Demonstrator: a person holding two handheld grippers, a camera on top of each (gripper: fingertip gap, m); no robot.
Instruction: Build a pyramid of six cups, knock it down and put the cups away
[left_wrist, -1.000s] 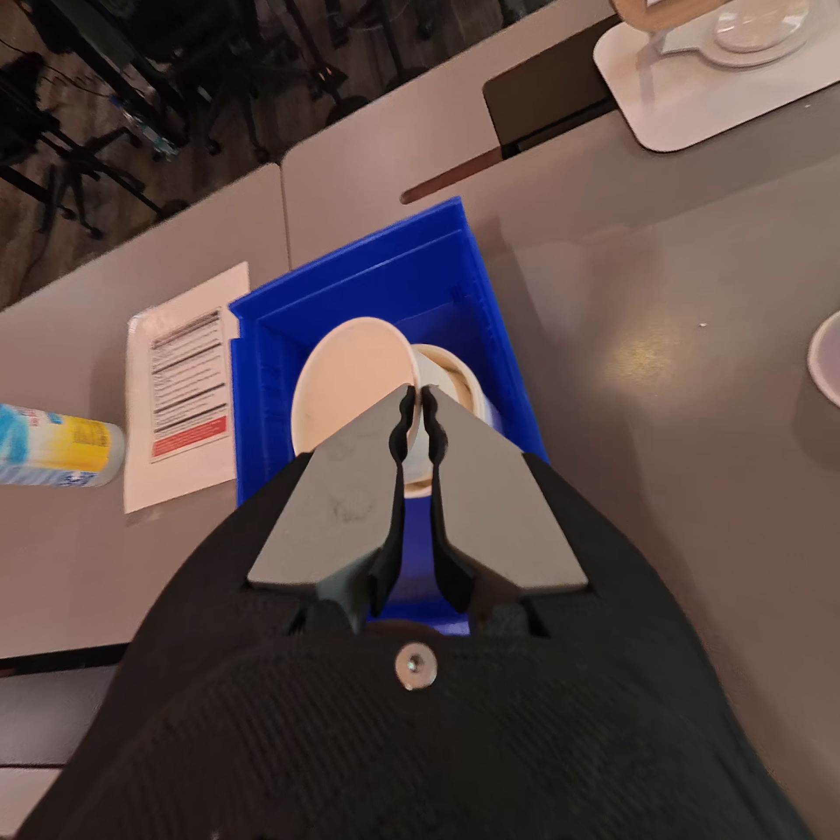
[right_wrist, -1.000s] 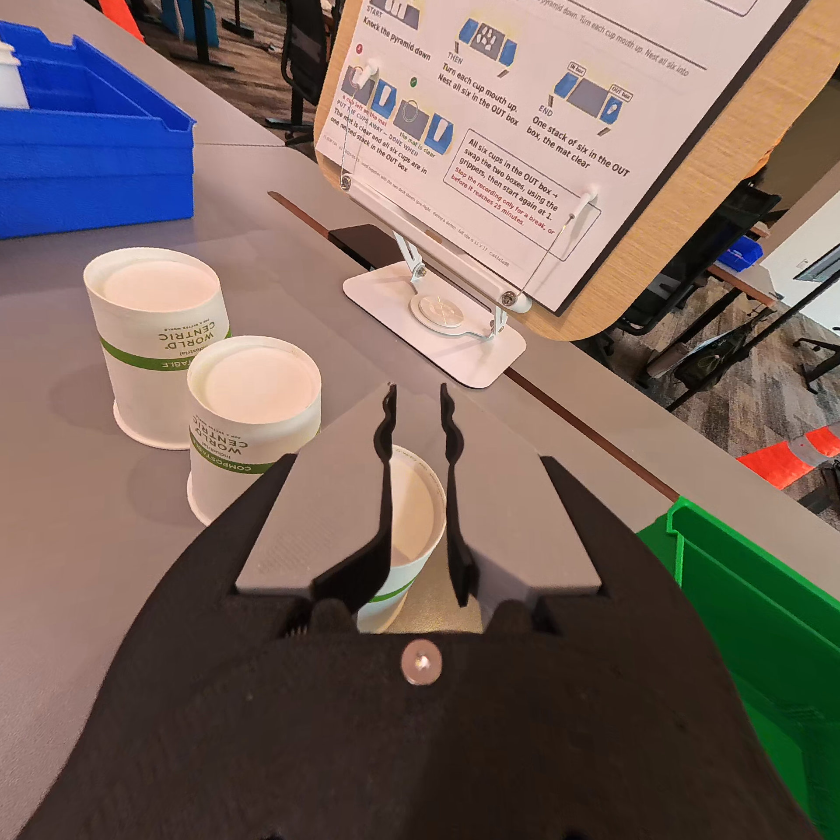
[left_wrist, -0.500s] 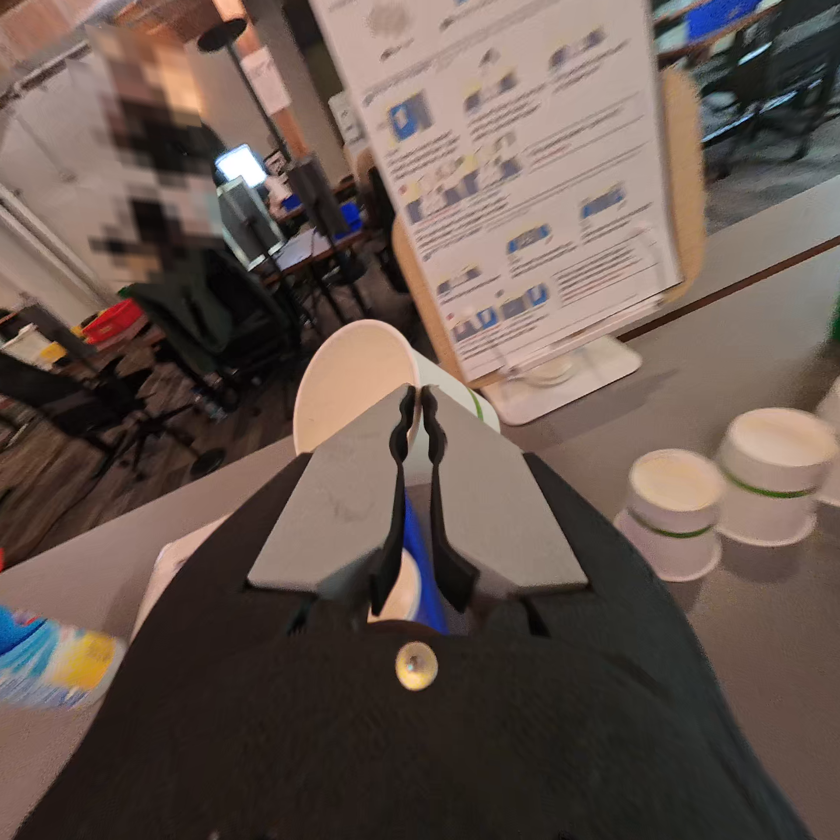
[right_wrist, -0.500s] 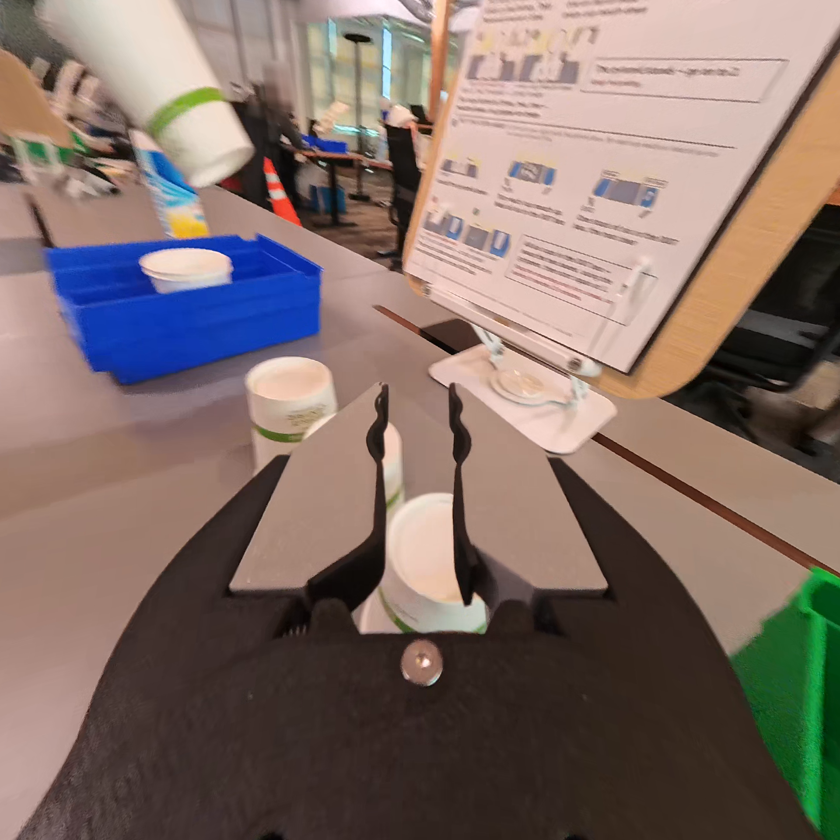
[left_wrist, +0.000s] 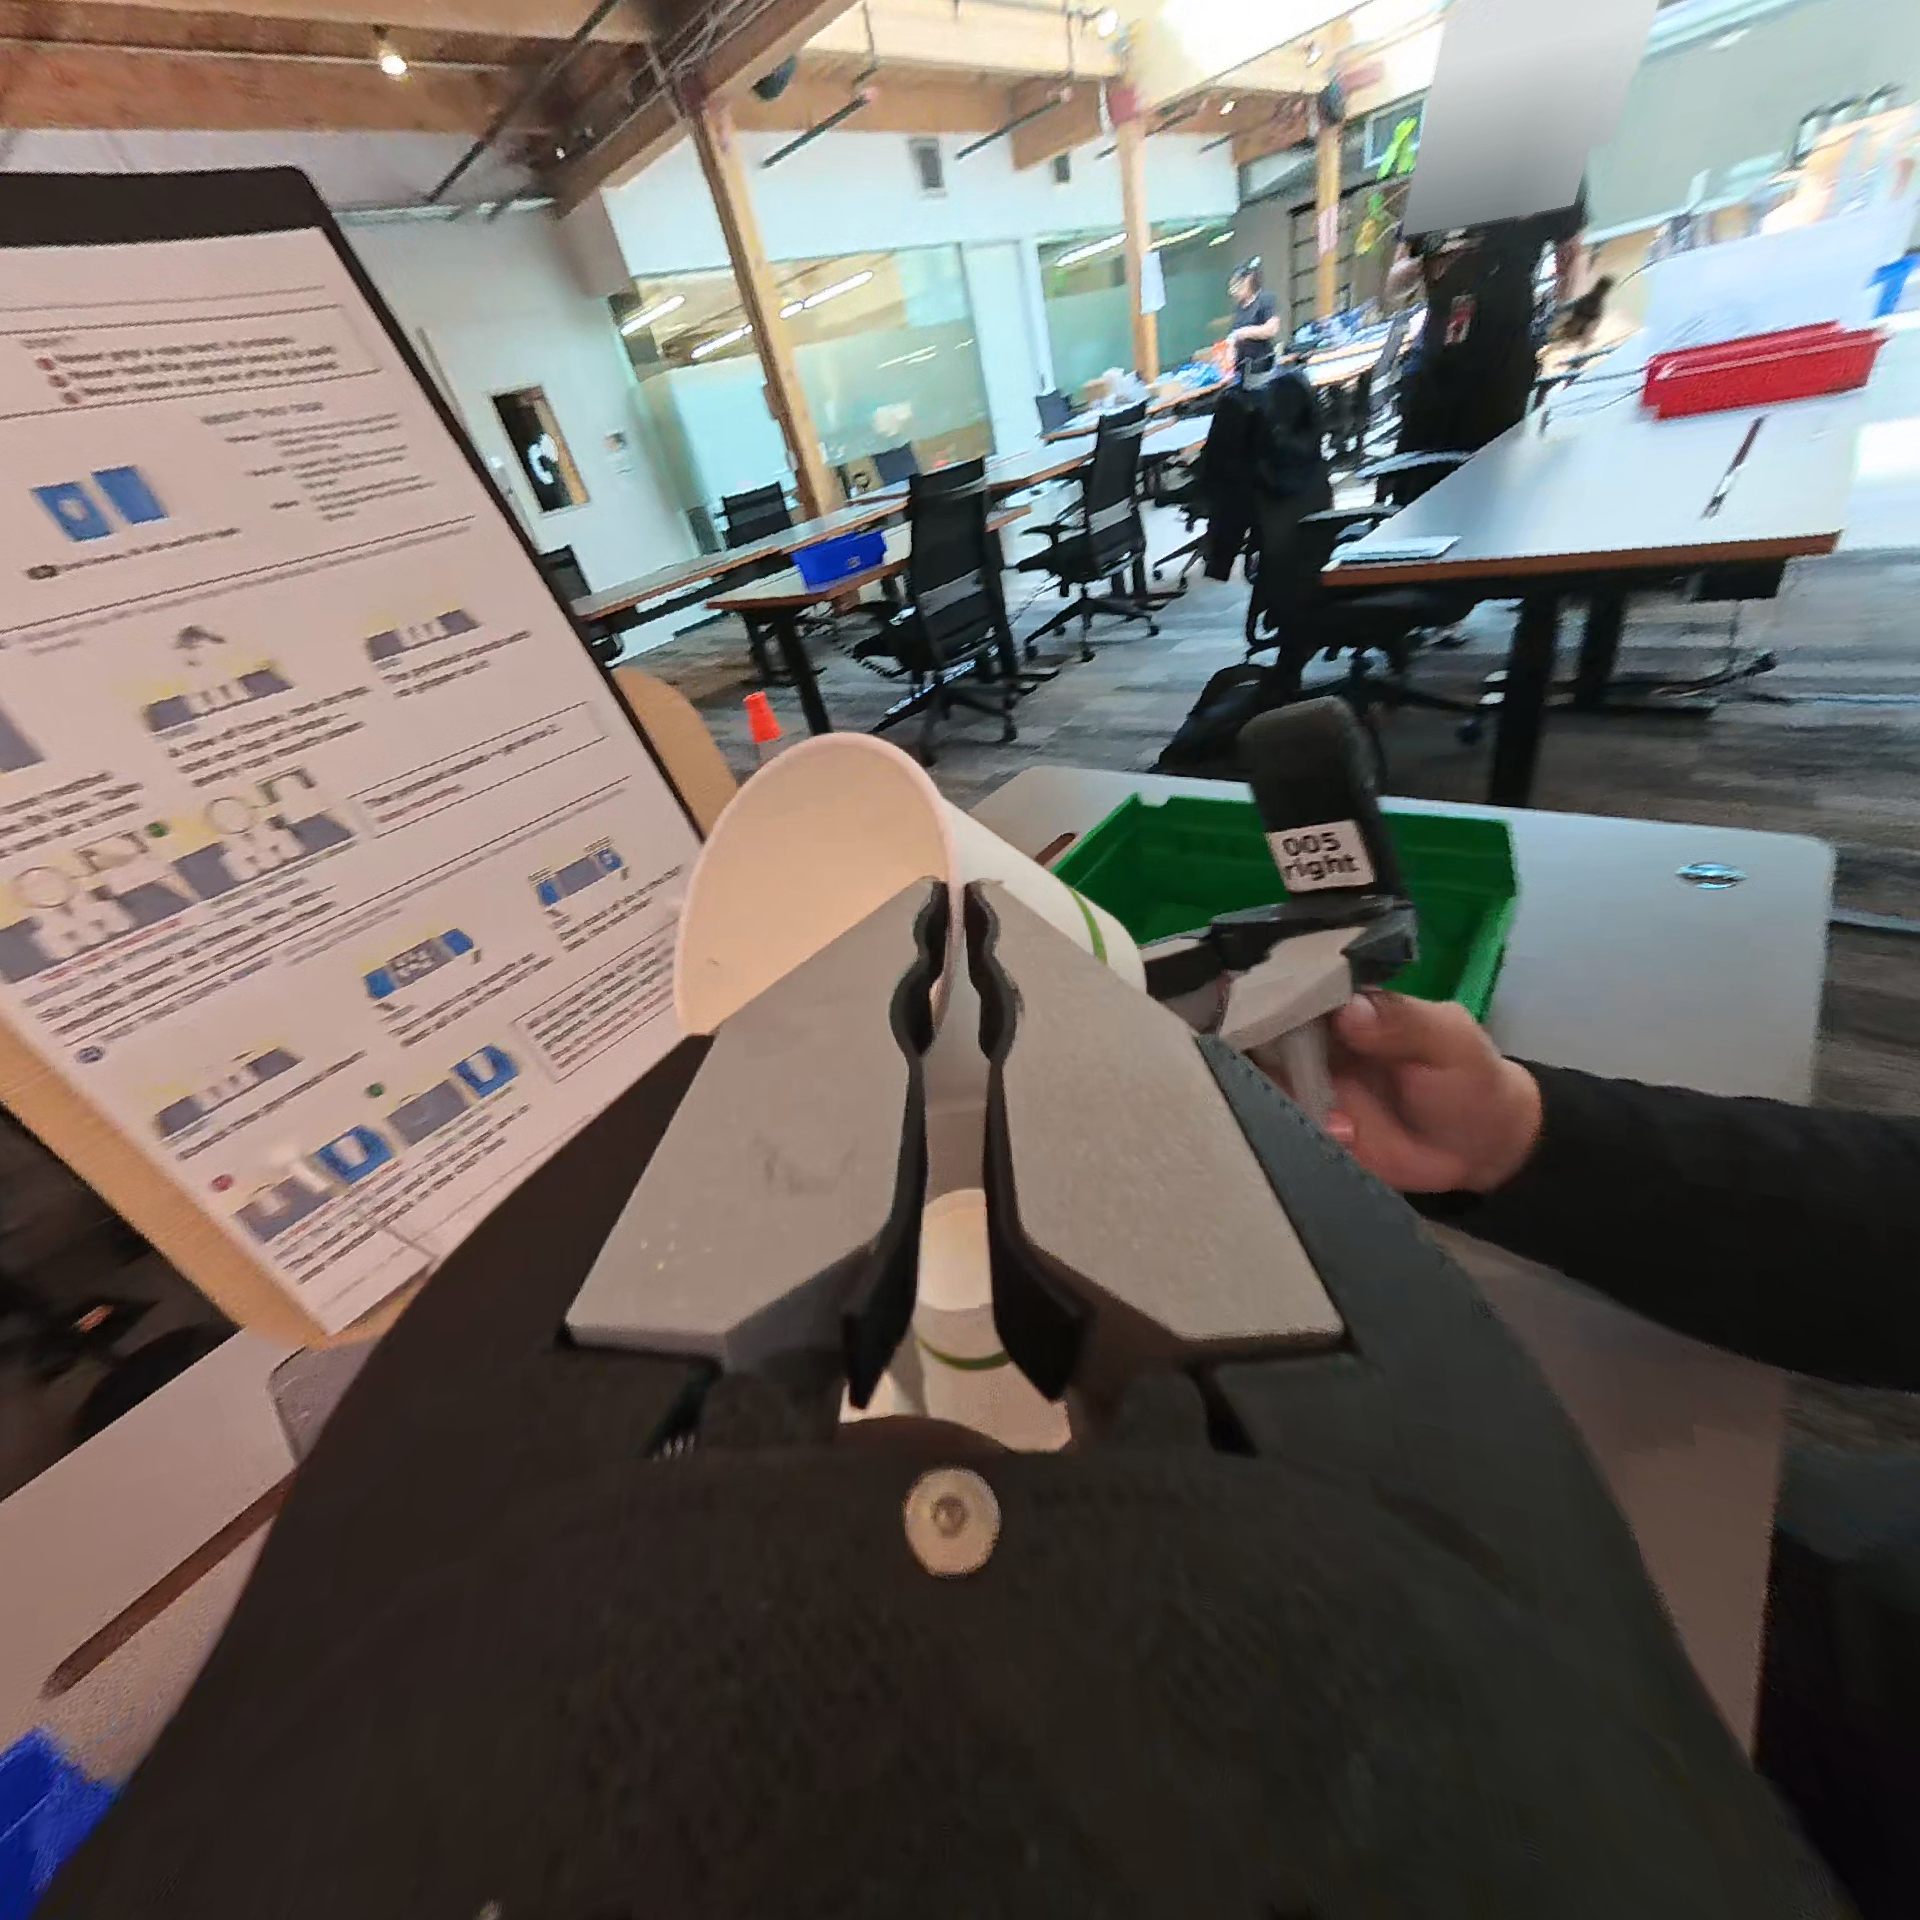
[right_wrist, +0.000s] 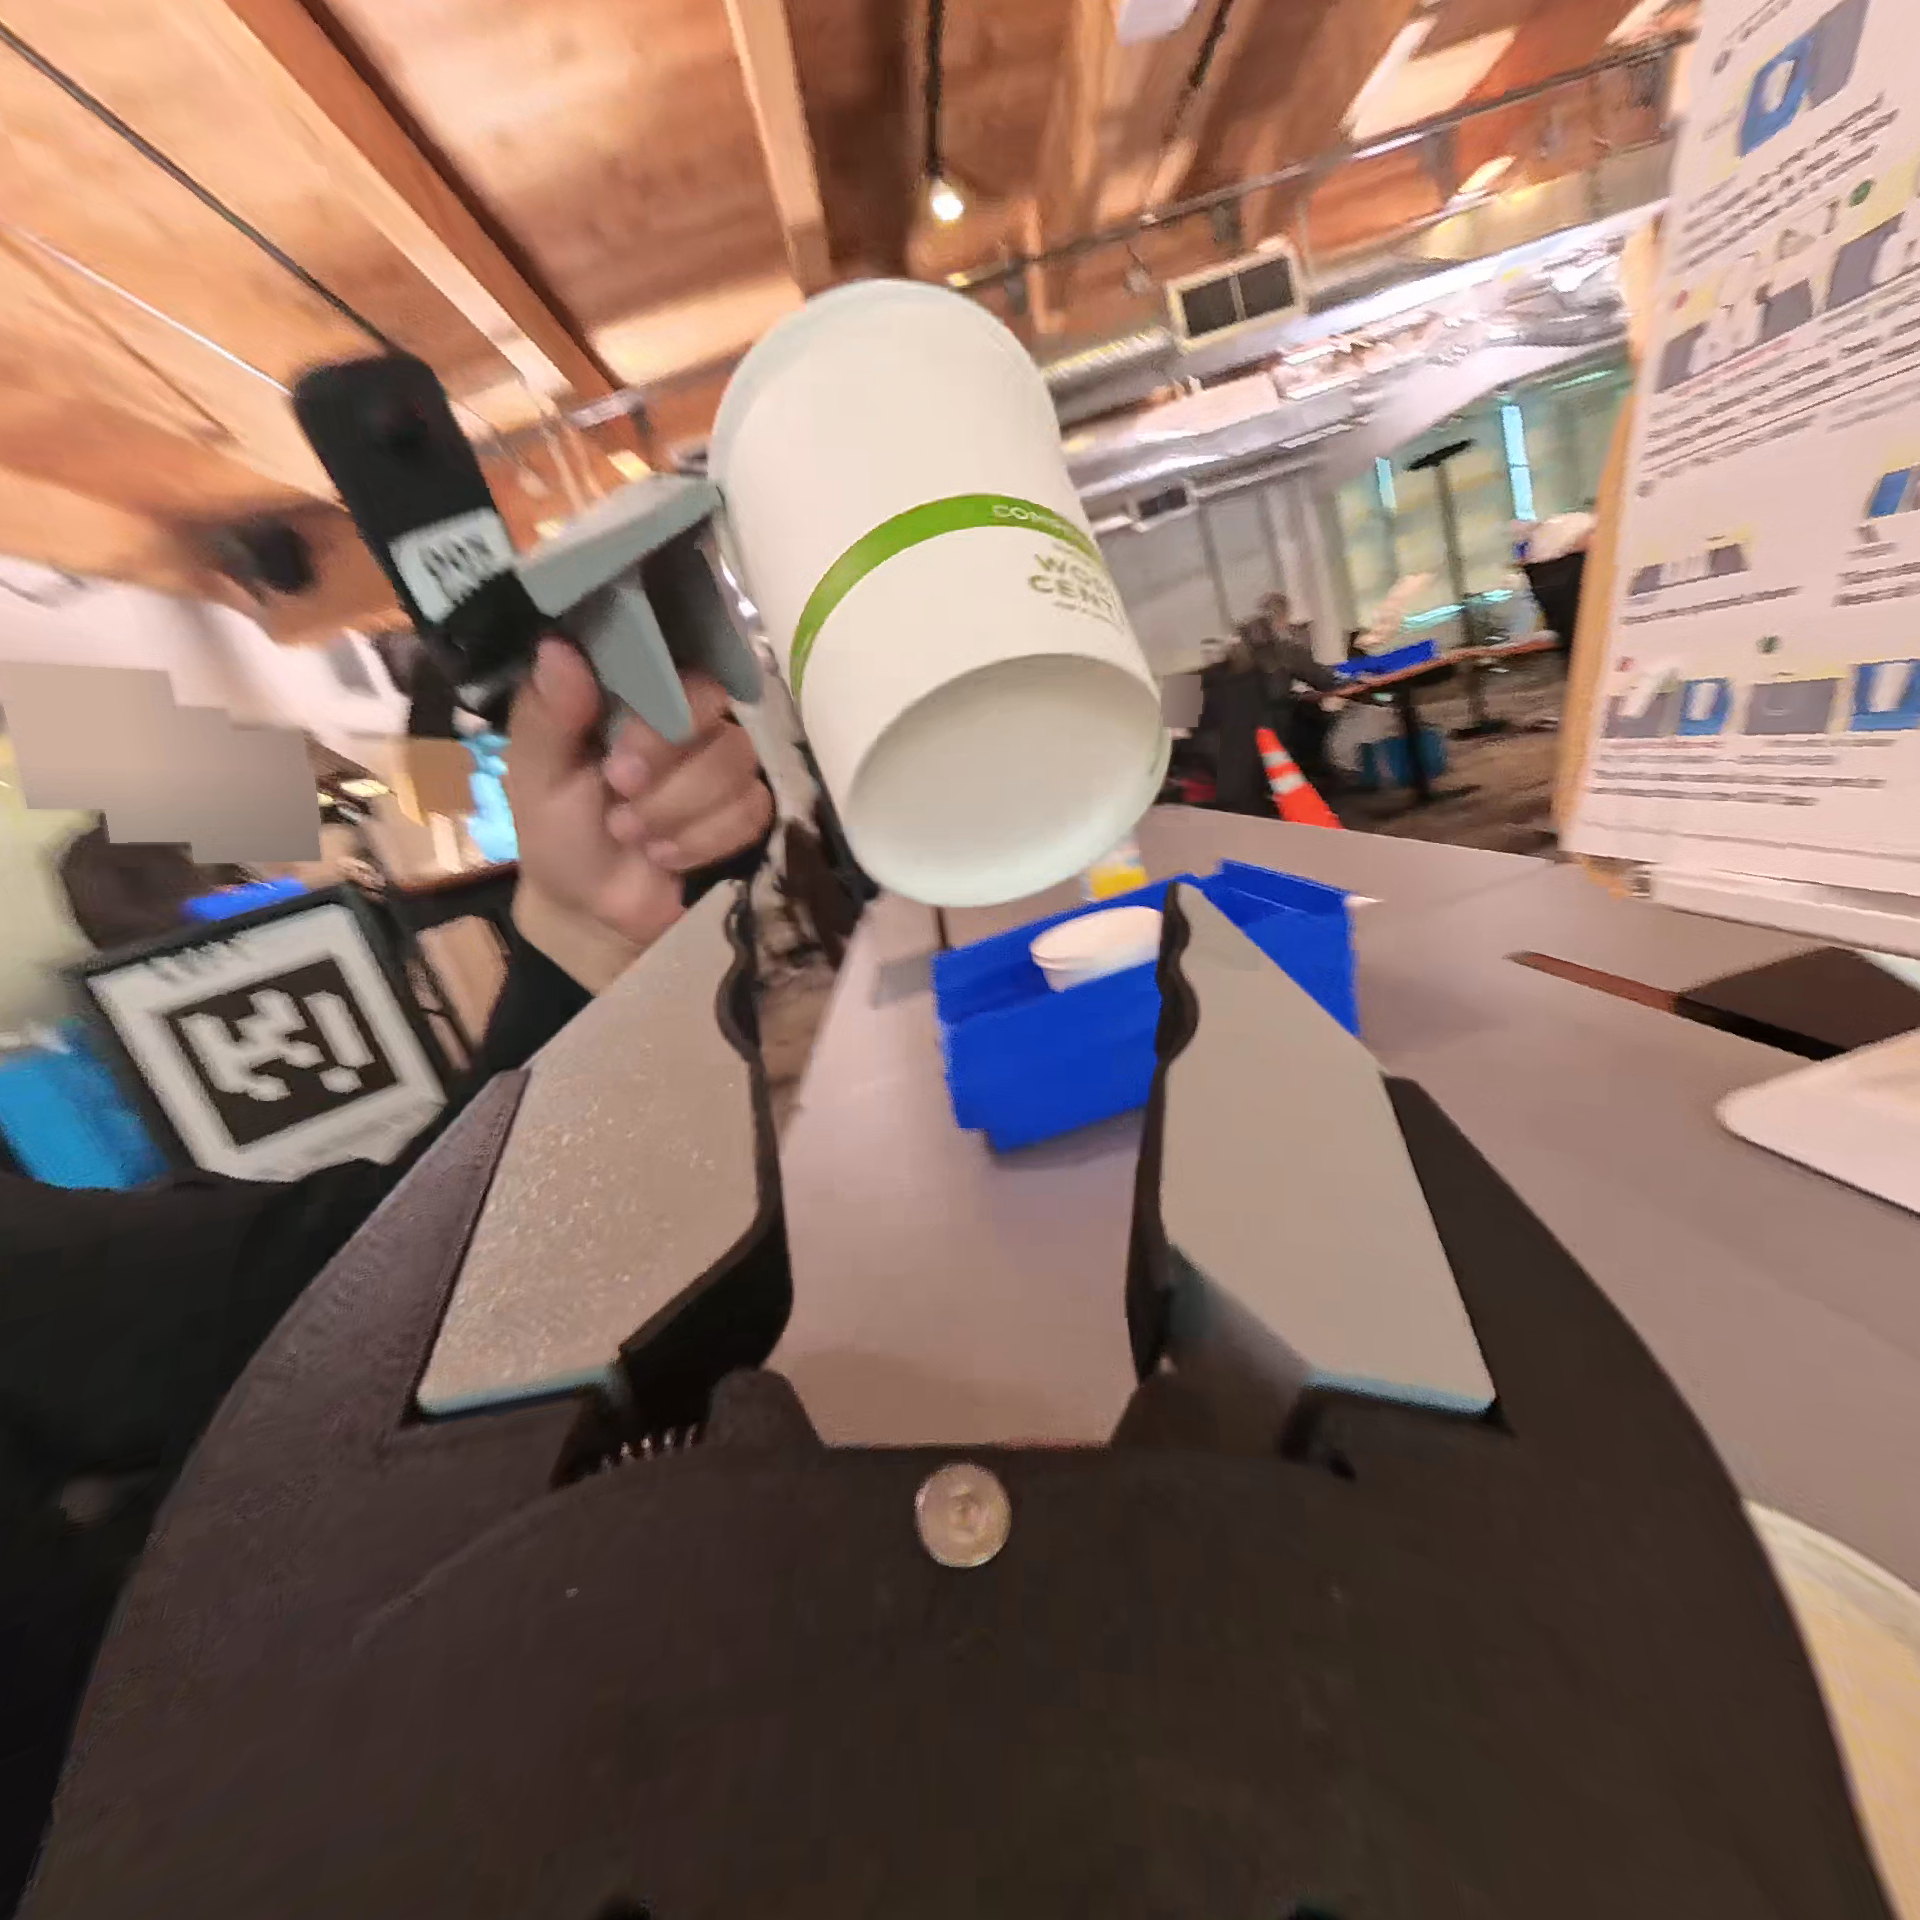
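- One white cup (right_wrist: 935, 582) sits pinched by its rim in my left gripper (left_wrist: 956, 904), mid-frame, high above the table (right_wrist: 935, 1299), base tilted down toward the lens.
- Centre: my right gripper (right_wrist: 956, 956) is spread, holding nothing.
- I'd close it on the cup's wall, squarely, before my left lets go.
- Right of centre, another cup (right_wrist: 1096, 945) waits in the blue bin (right_wrist: 1049, 1049).

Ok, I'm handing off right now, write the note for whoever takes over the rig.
Left gripper: shut on the rim of a white cup, held tilted in the air.
Right gripper: open, empty, over the table.
Things: one binned cup in the blue bin; a base-up cup stands on the table under the left gripper.
Done: no pyramid in view.
Left: place the held cup, finish building, knock down, put away.
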